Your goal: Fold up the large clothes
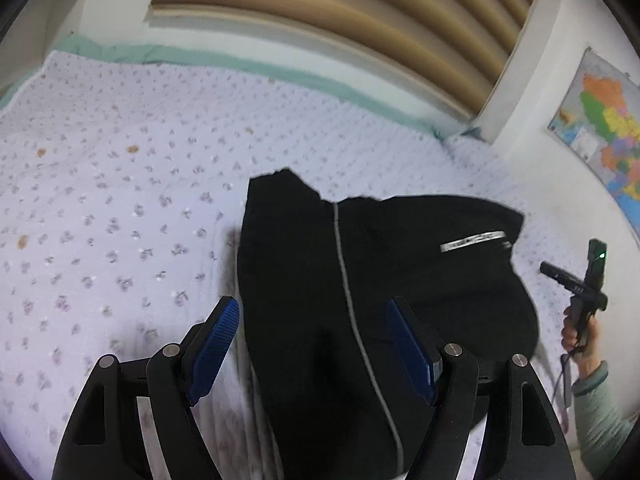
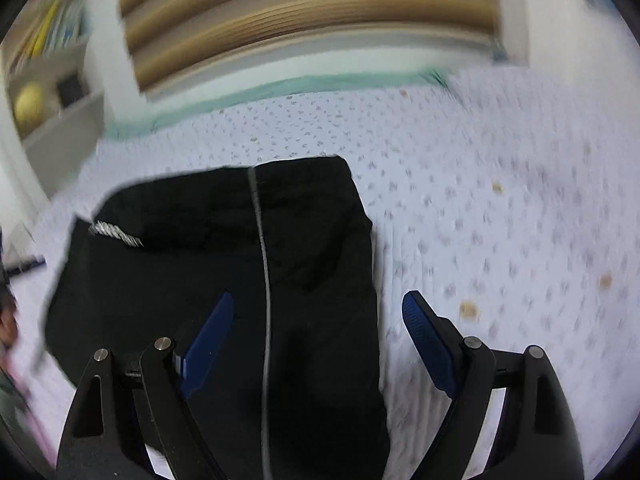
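lying folded on the bed (image 1: 120, 200), the black garment (image 1: 360, 280) is seen below and between both tongs; left tongs (image 1: 314, 350) and right tongs (image 2: 320, 344) are spread wide, gripping nothing. edges should be squared before another fold is made.

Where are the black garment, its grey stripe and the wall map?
black garment (image 1: 420, 280), left wrist view, on its upper cloth panel.
grey stripe (image 2: 266, 280), right wrist view, on the line's middle stretch.
wall map (image 1: 608, 120), left wrist view, on its coloured patches.

Flowered bed cover (image 1: 120, 184), tan blinds (image 1: 320, 12) (wall map (image 1: 604, 128) rt).
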Tool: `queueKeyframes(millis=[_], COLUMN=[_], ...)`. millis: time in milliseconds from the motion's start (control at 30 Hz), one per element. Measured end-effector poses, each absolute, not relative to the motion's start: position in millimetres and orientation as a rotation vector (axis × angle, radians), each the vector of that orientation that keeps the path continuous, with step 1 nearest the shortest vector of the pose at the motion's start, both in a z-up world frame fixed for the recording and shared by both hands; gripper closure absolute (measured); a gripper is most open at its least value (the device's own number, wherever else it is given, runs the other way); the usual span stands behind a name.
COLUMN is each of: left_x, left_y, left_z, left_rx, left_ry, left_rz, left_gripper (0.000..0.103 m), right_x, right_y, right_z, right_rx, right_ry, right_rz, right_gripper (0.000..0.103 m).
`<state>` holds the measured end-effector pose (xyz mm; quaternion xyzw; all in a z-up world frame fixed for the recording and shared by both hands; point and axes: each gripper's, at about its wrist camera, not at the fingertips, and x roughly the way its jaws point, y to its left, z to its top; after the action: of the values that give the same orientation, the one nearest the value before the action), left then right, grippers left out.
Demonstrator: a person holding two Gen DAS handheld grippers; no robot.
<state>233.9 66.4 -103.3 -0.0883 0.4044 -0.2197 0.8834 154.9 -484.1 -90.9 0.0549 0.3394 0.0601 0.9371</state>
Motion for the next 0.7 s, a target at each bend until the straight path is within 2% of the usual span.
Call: queueKeyframes(millis=[133, 367, 433, 467, 500, 533, 567, 600, 700], left_x=[269, 309, 312, 311, 308, 303, 300, 295, 283], left_y=[66, 90, 91, 91, 91, 89, 87, 85, 75], left_z=[-126, -162, -167, -164, -160, -151, -144, -137, -112], left_rx=[-0.260, -0.554, -0.586, -0.596, -0.596, -0.567, -0.545, -0.532, -0.469], left_ry=[0.903, 0.992, 0.979, 0.951, 0.914, 0.879, 0.864, 0.847, 0.792], left_rz=[-0.453, -0.581, -0.594, -0.611, -0.628, -0.626, -0.623, -0.620, -0.615], left_gripper=[0.026, 0.026, 0.029, 0.034, 0.056, 0.088, 0.093, 0.093, 0.094], right_x=[198, 266, 272, 267, 259, 254, 248, 239, 219], right_y=[-495, -510, -507, -502, -499, -496, -494, -491, -485], right_z=[-101, -128, -132, -127, -122, -119, -114, -106, -76], right_rx=[0.157, 0.318, 0.318, 0.277, 0.243, 0.219, 0.200, 0.168, 0.102], right_ry=[0.718, 0.806, 0.803, 0.765, 0.726, 0.708, 0.696, 0.669, 0.603], right_rz=[0.170, 0.341, 0.354, 0.335, 0.331, 0.315, 0.300, 0.275, 0.202], right_gripper=[0.014, 0.014, 0.016, 0.022, 0.048, 0.080, 0.093, 0.099, 0.100])
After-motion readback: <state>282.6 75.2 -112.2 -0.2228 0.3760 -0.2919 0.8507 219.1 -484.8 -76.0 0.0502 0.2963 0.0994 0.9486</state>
